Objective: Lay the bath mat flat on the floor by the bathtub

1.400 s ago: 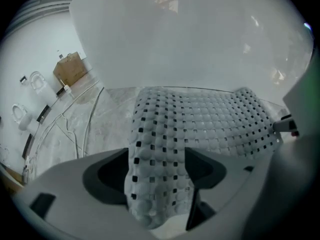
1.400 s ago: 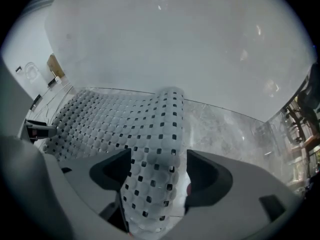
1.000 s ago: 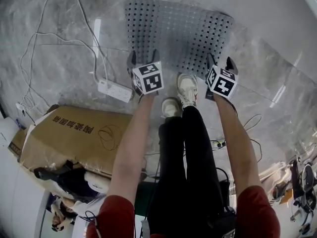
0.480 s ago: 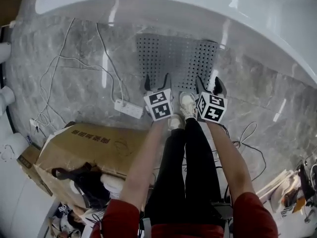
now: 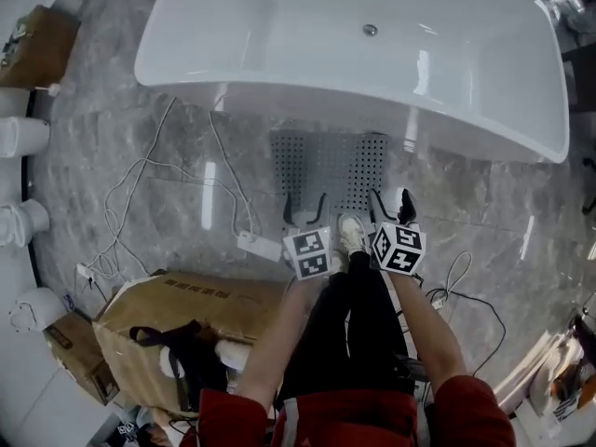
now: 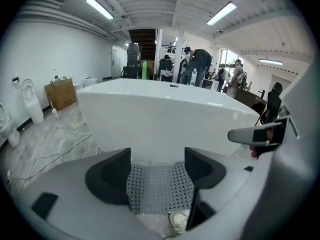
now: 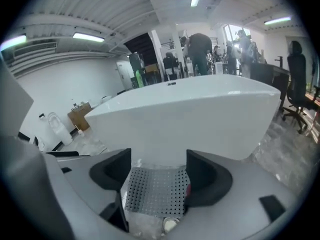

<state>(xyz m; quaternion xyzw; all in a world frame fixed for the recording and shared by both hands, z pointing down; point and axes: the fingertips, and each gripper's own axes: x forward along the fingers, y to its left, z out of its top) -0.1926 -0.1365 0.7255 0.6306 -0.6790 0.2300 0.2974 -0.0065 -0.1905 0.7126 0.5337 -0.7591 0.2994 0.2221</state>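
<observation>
The grey perforated bath mat lies flat on the marble floor against the side of the white bathtub. My left gripper is open and empty, held above the mat's near left edge. Above the near right edge my right gripper is likewise open and empty. In the left gripper view the mat shows between the spread jaws of that gripper, with the tub behind. The right gripper view shows the mat between that gripper's open jaws.
A white power strip with trailing cables lies left of the mat. A large cardboard box sits near left. The person's white shoes stand at the mat's near edge. Toilets line the left wall. Black cable runs at right.
The view has pulled back and up, bringing the whole tub into sight. Both grippers have risen away from the mat and drawn closer together; the mat stays flat on the floor.
</observation>
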